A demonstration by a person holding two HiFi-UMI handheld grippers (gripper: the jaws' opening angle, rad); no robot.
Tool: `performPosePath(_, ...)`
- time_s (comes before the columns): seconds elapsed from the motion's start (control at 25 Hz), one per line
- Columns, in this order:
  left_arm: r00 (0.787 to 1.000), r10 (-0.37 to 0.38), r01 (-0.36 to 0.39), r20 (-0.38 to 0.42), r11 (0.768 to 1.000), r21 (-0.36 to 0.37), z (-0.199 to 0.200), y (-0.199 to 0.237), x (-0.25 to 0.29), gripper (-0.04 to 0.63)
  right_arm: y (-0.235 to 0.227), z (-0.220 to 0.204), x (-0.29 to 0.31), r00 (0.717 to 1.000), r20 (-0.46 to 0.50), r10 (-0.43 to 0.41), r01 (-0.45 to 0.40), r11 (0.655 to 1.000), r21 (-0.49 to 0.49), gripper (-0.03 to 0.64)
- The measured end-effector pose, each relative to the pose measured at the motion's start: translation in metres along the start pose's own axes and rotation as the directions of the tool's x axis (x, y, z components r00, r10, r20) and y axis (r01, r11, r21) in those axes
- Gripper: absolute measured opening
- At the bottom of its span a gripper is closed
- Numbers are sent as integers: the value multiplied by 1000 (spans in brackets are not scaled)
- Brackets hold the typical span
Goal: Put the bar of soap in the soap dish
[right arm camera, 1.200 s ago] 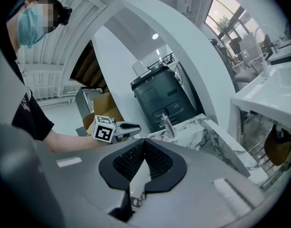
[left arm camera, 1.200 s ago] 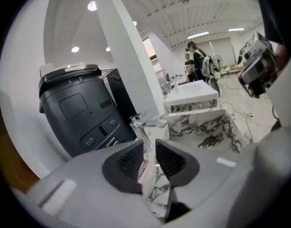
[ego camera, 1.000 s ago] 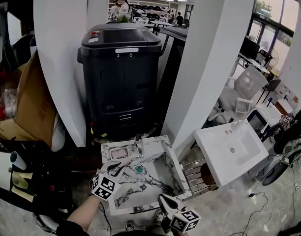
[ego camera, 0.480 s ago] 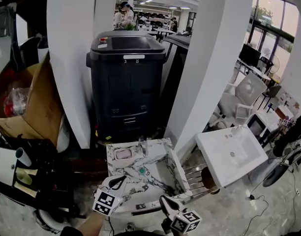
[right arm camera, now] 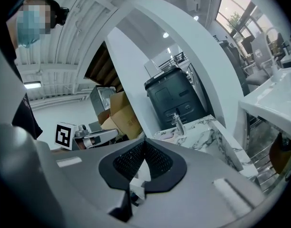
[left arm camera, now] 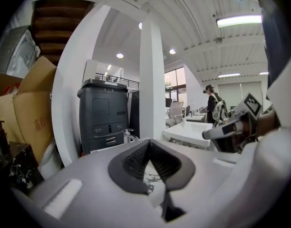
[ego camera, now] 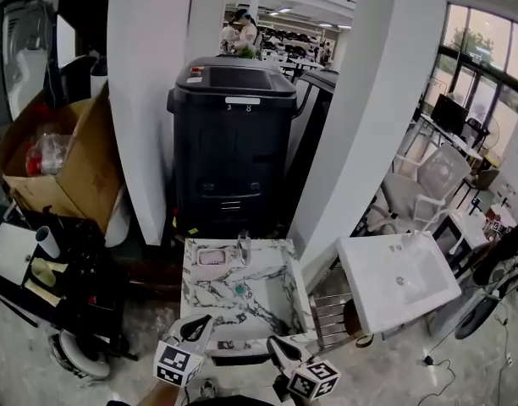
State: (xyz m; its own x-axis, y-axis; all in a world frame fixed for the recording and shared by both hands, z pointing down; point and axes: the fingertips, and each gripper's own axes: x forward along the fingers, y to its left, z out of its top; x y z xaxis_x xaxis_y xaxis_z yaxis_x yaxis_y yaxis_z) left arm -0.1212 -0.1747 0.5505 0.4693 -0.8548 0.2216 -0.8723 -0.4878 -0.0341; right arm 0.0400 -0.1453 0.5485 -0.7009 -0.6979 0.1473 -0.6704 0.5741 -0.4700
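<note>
**Ana:** What are the biggest things here?

**Ben:** Two tall white posts; the left pillar (ego camera: 149, 100) and the right pillar (ego camera: 377, 100) both go up past the top of the head view.

**Ana:** What is between them?

**Ben:** A big black machine (ego camera: 229, 142) shaped like a box stands between them; a brown cardboard box (ego camera: 68, 172) sits to the left of the left pillar; a plain white sink (ego camera: 399, 282) sits low down on the right.

**Ana:** And in front of the black machine?

**Ben:** A marble sink (ego camera: 191, 290), white with dark lines in it; it stands just in front of the machine; a shiny tap (ego camera: 244, 248) stands on its back edge.

**Ana:** Where are the grippers?

**Ben:** Both are low down by the front edge of the marble sink; the left gripper (ego camera: 198, 326) is near the front left corner; its fingers are pressed tight together and hold nothing; the right gripper (ego camera: 278, 349) is near the front right side; its tips meet too, and nothing is between them.

**Ana:** Where is the soap?

**Ben:** The pink bar of soap (ego camera: 211, 257) lies in the soap dish (ego camera: 200, 259); the dish sits on the back left corner of the marble sink, just beside the tap; both grippers are well apart from it.
</note>
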Motion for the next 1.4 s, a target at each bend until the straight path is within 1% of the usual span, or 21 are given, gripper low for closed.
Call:
performPosePath(0.08, 999, 31, -31, -6, 999, -15, -4, -10, -10, 54, -6, -3, -10, 1000, -18, 4, -5, 1000, -29, -5)
performPosePath(0.2, 997, 73, -74, -19, 996, -46, -10, -25, -26, 54, -7, -5, -24, 999, -37, 29, -30, 998, -46, -5)
performPosePath(0.28, 995, 98, -99, -22, 994, -54, -13, -35, -36, 54, -6, -7, -33, 998, -49, 47, -49, 997, -51, -5)
performPosePath(0.56, 984, 175, -176, -19, 981, -79, -16, -66, -71, 54, -6, -13, -62, 995, -69, 73, -78, 995, -68, -5)
performPosePath(0.72, 979, 204, -204, -15, 974, -94, -21, -81, -86, 52, -7, -19, -79, 995, -73, 72, -77, 994, -73, -5)
performPosePath(0.96, 975, 221, -220, -2, 970, -99, -22, -107, -94, 52, -15, -26, -102, 995, -78, 59, -65, 995, -78, -5)
performPosePath(1.2, 977, 215, -213, 6, 971, -107, -19, -128, -96, 54, -21, -25, -114, 995, -74, 65, -71, 994, -78, -5)
performPosePath(1.4, 978, 208, -205, 10, 970, -129, -21, -139, -96, 52, -26, -28, -122, 995, -83, 61, -67, 995, -78, -5)
